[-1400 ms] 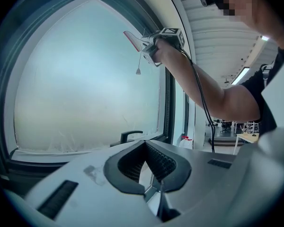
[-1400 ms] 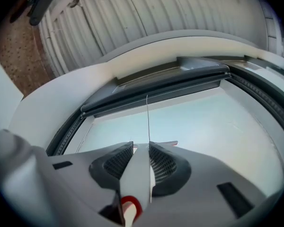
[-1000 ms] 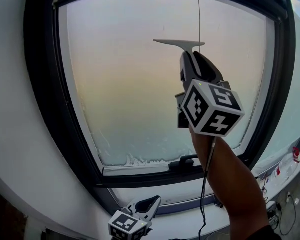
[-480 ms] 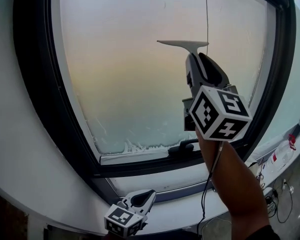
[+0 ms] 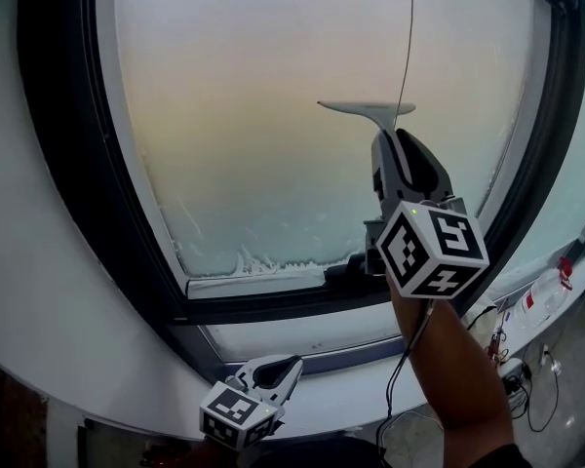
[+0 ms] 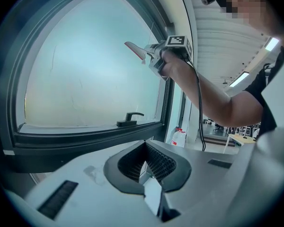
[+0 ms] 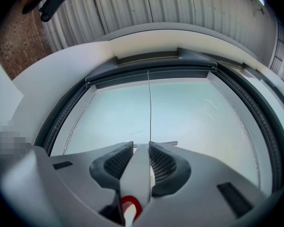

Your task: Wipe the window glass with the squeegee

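A white squeegee point(image 5: 364, 108) has its blade flat against the frosted window glass point(image 5: 253, 115), right of centre. My right gripper point(image 5: 388, 136) is below the blade, shut on the handle. In the right gripper view the white handle point(image 7: 137, 174) runs between the ribbed pads, with a red loop at its lower end. The blade tip point(image 7: 173, 143) shows past the jaws. From the left gripper view the squeegee point(image 6: 135, 48) appears high on the pane. My left gripper point(image 5: 289, 365) hangs low under the sill, and its pads point(image 6: 132, 162) are together on nothing.
A dark frame point(image 5: 68, 164) surrounds the glass, with a black window handle point(image 5: 346, 266) on the bottom rail. A thin cord point(image 5: 408, 37) hangs down in front of the pane. A plastic bottle point(image 5: 546, 295) and cables point(image 5: 512, 369) lie on the ledge at lower right.
My right gripper has drawn the squeegee down the glass, closer to the bottom rail. The left gripper has stayed low under the sill.
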